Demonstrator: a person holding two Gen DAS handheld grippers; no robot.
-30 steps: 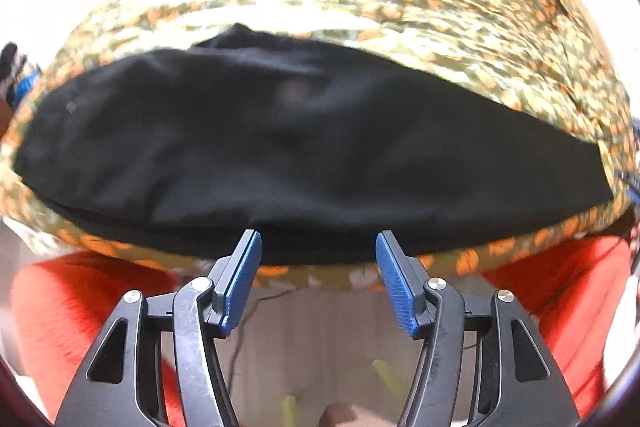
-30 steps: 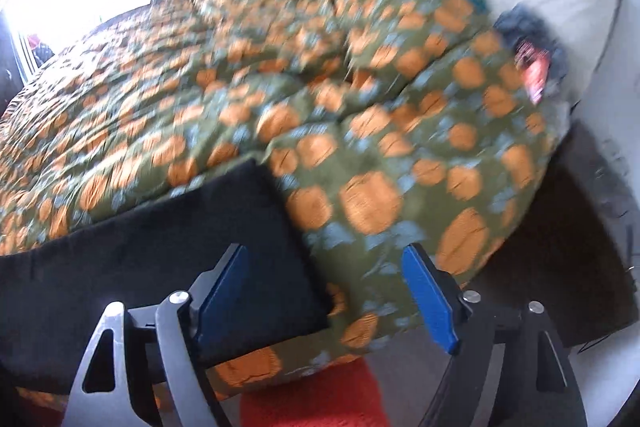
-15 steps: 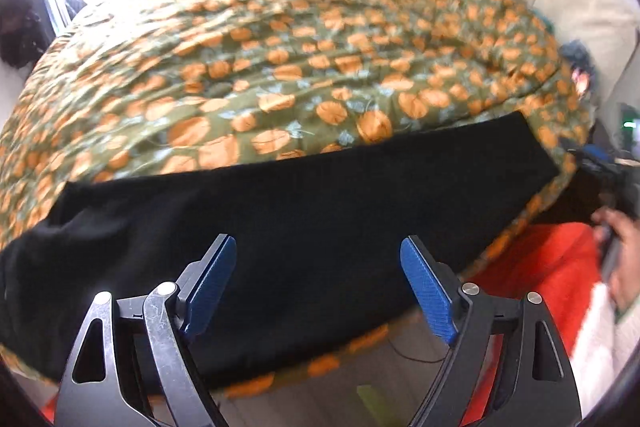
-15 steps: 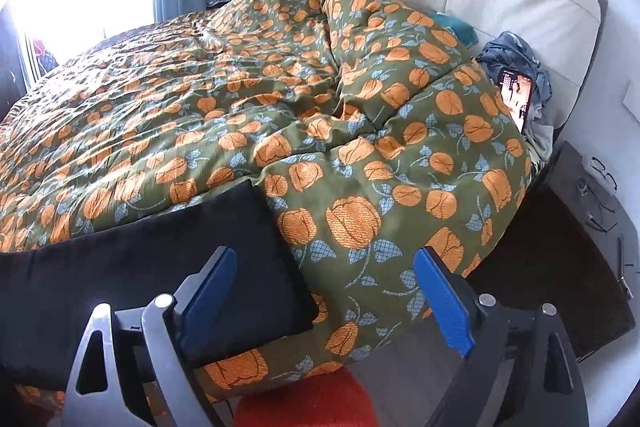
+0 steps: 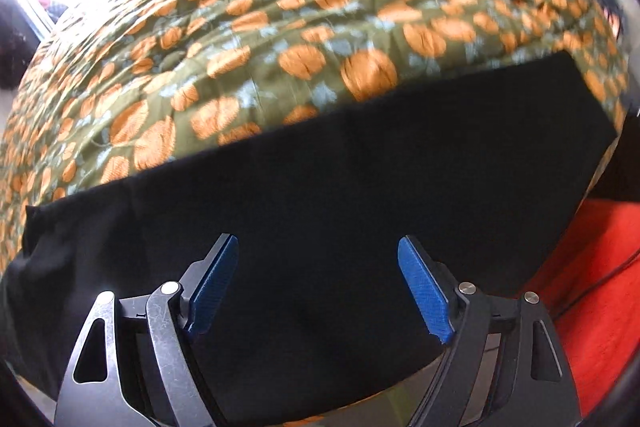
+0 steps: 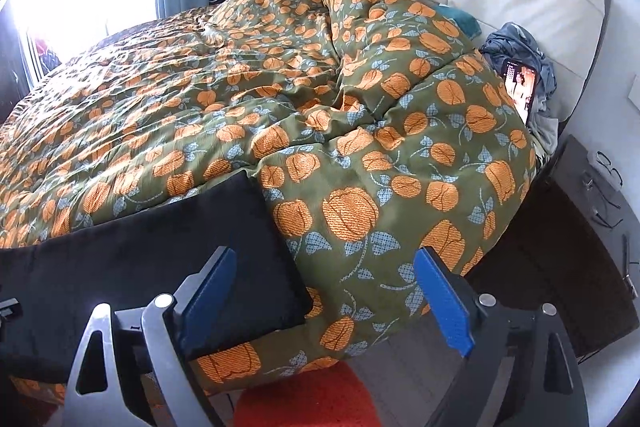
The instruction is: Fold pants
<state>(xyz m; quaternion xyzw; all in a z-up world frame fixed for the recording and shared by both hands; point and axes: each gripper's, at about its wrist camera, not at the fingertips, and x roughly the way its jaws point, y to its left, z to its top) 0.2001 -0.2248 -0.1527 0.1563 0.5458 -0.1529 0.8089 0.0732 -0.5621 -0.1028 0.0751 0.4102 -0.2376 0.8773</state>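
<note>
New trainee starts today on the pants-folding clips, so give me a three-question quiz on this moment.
1. True or false: the black pants lie on the pumpkin-print duvet.
2. The right hand-held gripper is: A) shut on the pants, B) open, C) out of view.
3. Fill in: in the left wrist view, the fabric behind the left hand-held gripper is coloured ____.

Key: 1 true; 2 B; 3 black.

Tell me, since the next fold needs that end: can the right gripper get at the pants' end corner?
Probably yes: the right gripper is open above the black pants, with nothing lying between them.
</note>
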